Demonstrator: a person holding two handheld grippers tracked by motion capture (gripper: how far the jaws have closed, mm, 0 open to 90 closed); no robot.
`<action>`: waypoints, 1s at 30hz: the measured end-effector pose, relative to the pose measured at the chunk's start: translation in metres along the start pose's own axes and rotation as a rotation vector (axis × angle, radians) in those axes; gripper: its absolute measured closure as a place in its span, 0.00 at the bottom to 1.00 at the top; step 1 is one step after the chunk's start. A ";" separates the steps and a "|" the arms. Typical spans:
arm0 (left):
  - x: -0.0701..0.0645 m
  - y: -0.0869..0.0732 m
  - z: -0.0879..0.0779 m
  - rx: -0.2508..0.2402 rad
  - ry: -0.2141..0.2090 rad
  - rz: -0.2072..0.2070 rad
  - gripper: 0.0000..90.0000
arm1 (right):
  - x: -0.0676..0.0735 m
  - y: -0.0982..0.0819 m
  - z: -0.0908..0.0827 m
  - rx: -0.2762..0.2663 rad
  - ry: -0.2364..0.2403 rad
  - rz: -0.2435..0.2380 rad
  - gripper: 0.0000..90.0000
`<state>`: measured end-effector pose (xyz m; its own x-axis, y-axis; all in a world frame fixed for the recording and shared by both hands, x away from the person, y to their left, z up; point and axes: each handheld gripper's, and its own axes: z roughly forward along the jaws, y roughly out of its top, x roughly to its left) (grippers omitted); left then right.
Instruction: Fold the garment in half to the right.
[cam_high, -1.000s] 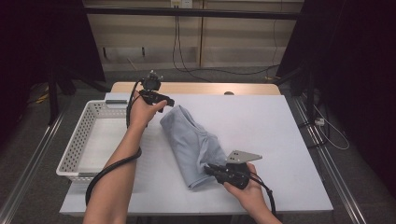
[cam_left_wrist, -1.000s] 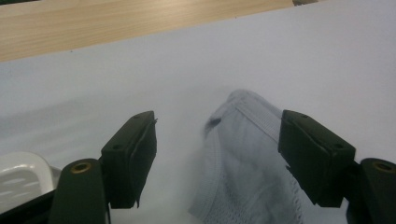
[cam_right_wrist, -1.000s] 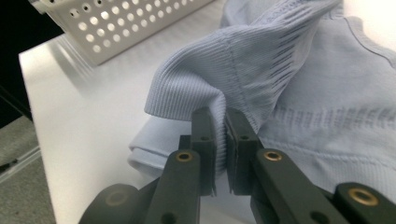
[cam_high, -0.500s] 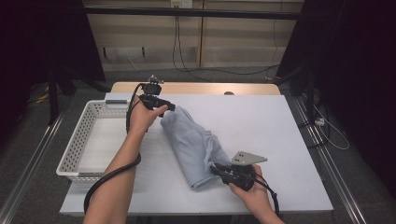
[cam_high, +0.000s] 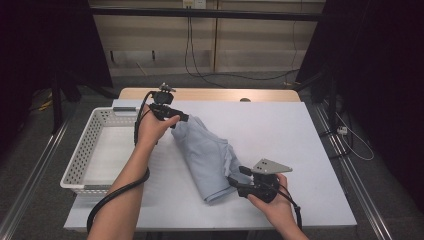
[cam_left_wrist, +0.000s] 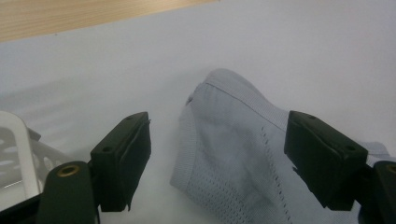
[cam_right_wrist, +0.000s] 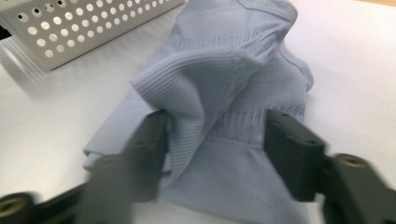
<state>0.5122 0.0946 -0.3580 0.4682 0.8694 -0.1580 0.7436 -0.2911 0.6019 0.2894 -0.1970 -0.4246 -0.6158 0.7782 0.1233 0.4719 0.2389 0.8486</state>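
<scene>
Two hand-held black grippers work over one white worktop (cam_high: 300, 150), and from where I stand the scene reads like this. Farthest left sits a white perforated plastic basket (cam_high: 85, 150), lying along the worktop's left edge, its near corner also visible in the left gripper view (cam_left_wrist: 18, 140) and its holed wall across the top of the right gripper view (cam_right_wrist: 88, 28).

Just beside the basket's far right corner is the left gripper (cam_high: 175, 116), held level and pointing toward the right. Its jaws stand wide, and in its own view (cam_left_wrist: 217, 158) the far end of the cloth lies between them without either pad pressing on it.

That cloth is a pale blue ribbed knit garment (cam_high: 207, 157), folded into a long bundle that runs diagonally across the middle of the worktop, from the left gripper down toward the near edge. In the left gripper view (cam_left_wrist: 233, 154) its end rests flat on the white surface; in the right gripper view (cam_right_wrist: 224, 79) a fold of it is humped up.

Right of the bundle's near end sits the right gripper (cam_high: 235, 180), with a grey three-cornered plate on top. Its jaws have just been opening: in its own view (cam_right_wrist: 215, 154) they stand apart on either side of the garment's hem, the left jaw blurred against the fabric, and the cloth is not pinched.
</scene>
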 end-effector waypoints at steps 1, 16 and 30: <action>0.000 0.000 -0.001 0.002 -0.002 0.005 0.26 | 0.000 0.002 0.001 0.006 -0.005 -0.002 0.36; -0.001 -0.009 -0.004 0.014 0.000 0.015 0.24 | -0.003 0.020 0.001 0.012 0.013 -0.005 0.17; -0.008 -0.013 -0.004 0.022 -0.022 0.034 0.19 | -0.025 0.017 -0.005 0.055 0.026 0.031 0.12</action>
<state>0.4969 0.0931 -0.3617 0.5037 0.8499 -0.1547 0.7372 -0.3296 0.5898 0.3095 -0.2149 -0.4107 -0.6164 0.7704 0.1628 0.5242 0.2472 0.8149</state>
